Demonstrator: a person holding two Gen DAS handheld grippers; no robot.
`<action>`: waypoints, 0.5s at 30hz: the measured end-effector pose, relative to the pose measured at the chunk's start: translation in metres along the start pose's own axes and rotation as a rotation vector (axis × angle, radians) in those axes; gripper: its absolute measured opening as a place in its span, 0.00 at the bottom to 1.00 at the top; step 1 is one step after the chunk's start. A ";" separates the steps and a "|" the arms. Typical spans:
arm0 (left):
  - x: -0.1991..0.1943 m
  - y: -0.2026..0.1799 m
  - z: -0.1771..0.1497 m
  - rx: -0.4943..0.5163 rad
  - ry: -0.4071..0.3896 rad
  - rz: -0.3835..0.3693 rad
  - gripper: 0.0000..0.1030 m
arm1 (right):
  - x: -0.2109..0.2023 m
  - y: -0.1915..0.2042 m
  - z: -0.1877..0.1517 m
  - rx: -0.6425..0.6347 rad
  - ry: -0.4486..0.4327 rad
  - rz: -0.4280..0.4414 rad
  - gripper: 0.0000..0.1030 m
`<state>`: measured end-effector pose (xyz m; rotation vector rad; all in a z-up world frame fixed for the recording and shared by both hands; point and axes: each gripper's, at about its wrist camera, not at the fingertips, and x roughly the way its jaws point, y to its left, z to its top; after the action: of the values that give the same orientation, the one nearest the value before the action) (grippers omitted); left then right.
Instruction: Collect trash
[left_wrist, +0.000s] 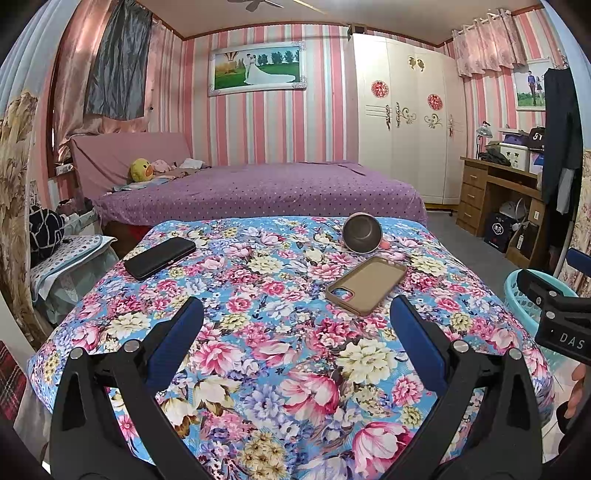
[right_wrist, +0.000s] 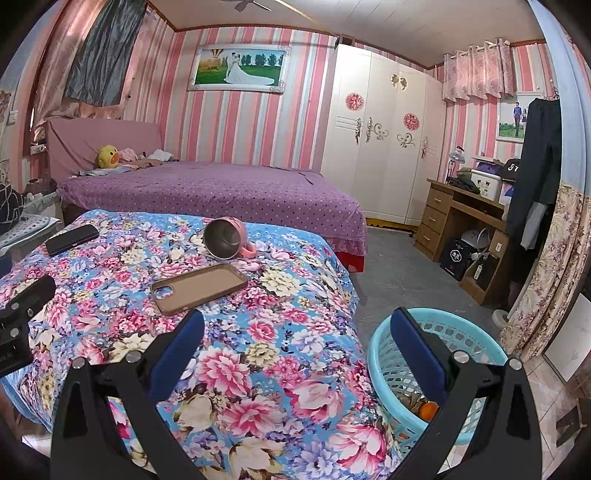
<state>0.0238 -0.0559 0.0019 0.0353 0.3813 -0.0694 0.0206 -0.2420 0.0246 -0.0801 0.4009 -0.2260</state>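
My left gripper (left_wrist: 295, 314) hangs open over the floral-covered table (left_wrist: 258, 369) with nothing between its blue pads. My right gripper (right_wrist: 295, 325) is open too, above the table's right edge, its right finger over a light blue basket (right_wrist: 472, 350) on the floor. Inside the basket lie brownish scraps and an orange piece (right_wrist: 428, 410). On the cloth rest a tan phone case (left_wrist: 367, 284) (right_wrist: 199, 286), a tipped pink steel-lined mug (left_wrist: 364, 233) (right_wrist: 225, 243) and a black phone (left_wrist: 160, 257) (right_wrist: 72, 239). The right gripper's body (left_wrist: 557, 314) shows at the left wrist view's right edge.
A purple dotted bed (left_wrist: 258, 192) stands behind the table. A white wardrobe (right_wrist: 384, 147) and a wooden desk (right_wrist: 461, 229) line the right side, with grey floor (right_wrist: 391, 273) between them and the table. A cluttered stand (left_wrist: 62, 266) sits at left.
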 end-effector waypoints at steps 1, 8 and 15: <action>0.000 0.000 0.000 0.000 0.000 0.000 0.95 | 0.000 0.000 0.000 0.001 0.000 0.000 0.96; 0.000 0.000 0.000 0.000 0.001 0.001 0.95 | 0.001 0.003 0.000 -0.003 0.002 0.004 0.96; -0.001 0.000 0.000 0.004 -0.004 0.003 0.95 | 0.001 0.005 -0.001 -0.004 0.004 0.008 0.96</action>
<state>0.0232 -0.0563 0.0025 0.0393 0.3773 -0.0674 0.0224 -0.2374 0.0226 -0.0822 0.4061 -0.2171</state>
